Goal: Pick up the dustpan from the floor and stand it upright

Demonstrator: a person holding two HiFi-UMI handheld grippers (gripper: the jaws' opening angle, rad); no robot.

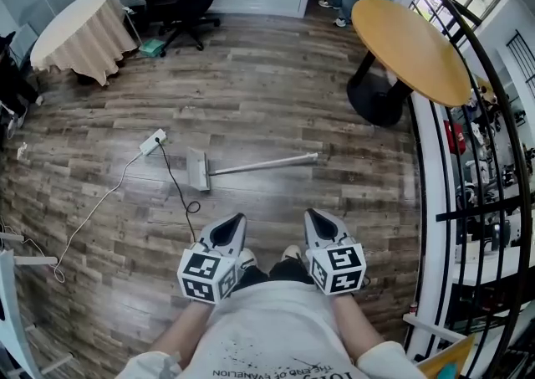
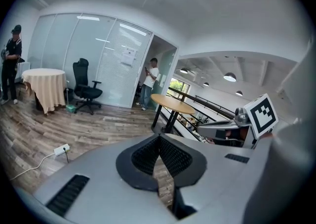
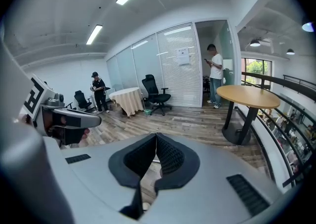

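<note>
Head view: a grey long-handled dustpan (image 1: 198, 170) is seen lying flat on the brown wood-plank floor (image 1: 276, 110), its pale handle stretched out to the right, well ahead of both grippers. The left gripper (image 1: 237, 219) and the right gripper (image 1: 311, 213) are held low near the person's body, apart from the dustpan. A white power strip (image 1: 152, 142) with a black cable (image 1: 177, 187) is laid just left of the pan. A round wooden table (image 1: 410, 47) is placed at the upper right.

Left gripper view: the ribbed black pads (image 2: 173, 156) are pressed together at their tips, with nothing gripped between them. A black office chair (image 2: 85, 87) is shown by the glass wall.

Right gripper view: the jaws are likewise clenched and empty. The dustpan cannot be made out here.
</note>
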